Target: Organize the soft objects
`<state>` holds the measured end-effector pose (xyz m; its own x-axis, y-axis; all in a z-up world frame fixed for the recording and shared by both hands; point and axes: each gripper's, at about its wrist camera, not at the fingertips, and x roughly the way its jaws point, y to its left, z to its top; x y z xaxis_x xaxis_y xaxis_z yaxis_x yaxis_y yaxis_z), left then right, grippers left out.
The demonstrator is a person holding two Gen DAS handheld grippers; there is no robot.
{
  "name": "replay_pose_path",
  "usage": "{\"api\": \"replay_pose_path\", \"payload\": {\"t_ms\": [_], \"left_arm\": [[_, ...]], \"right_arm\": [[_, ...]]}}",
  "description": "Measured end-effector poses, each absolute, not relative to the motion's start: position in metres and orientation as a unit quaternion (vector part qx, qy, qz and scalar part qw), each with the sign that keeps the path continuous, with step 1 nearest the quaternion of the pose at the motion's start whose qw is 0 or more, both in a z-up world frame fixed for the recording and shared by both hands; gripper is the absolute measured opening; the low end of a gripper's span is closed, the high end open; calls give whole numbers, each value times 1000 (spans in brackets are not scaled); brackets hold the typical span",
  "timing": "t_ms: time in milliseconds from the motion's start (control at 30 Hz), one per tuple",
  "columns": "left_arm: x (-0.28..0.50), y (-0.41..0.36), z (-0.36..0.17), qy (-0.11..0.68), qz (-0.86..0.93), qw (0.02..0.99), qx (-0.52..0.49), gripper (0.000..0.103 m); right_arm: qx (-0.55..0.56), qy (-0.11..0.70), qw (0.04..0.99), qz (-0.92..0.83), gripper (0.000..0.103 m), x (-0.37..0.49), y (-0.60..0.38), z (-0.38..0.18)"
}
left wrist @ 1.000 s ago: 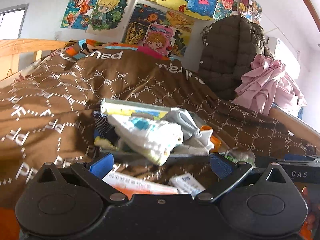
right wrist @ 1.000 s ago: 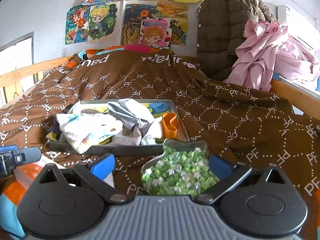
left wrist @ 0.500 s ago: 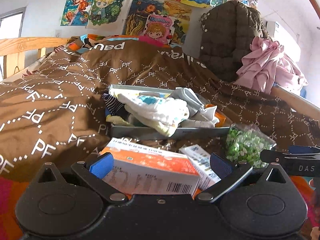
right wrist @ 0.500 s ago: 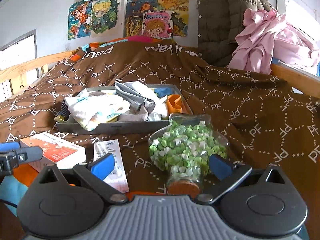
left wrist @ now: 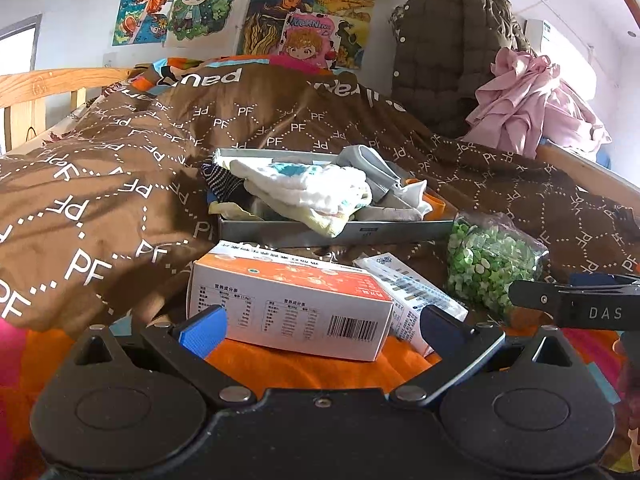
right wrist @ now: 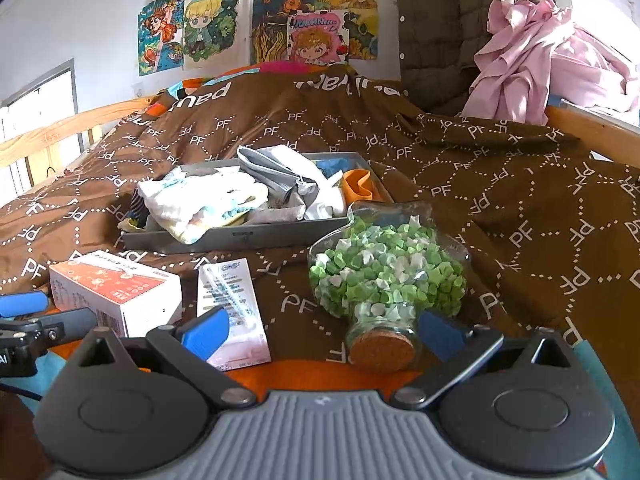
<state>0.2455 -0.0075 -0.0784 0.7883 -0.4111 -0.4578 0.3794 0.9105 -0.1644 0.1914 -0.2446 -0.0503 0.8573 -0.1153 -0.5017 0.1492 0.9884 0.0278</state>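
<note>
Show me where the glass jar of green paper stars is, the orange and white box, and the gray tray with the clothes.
Glass jar [right wrist: 386, 276], right wrist view, on its star-filled belly.
Orange and white box [left wrist: 292, 306], left wrist view, on its white printed side.
Gray tray [right wrist: 260, 236], right wrist view, on its front wall.

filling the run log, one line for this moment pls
left gripper: open, empty | right gripper: open, empty | cloths: in tray | jar: on bed

Bright daylight from a window [right wrist: 40, 128] at left, soft shadows, sharp focus, strong fisheye bending at edges.
</note>
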Motion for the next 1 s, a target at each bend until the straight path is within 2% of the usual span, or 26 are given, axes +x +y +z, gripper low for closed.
{"api": "replay_pose_path", "payload": {"t_ms": [1000], "left_arm": [[245, -12, -79, 255, -212, 943, -28, 102]], "right_arm": [[36, 260, 962, -68, 103, 191, -245, -53]]}}
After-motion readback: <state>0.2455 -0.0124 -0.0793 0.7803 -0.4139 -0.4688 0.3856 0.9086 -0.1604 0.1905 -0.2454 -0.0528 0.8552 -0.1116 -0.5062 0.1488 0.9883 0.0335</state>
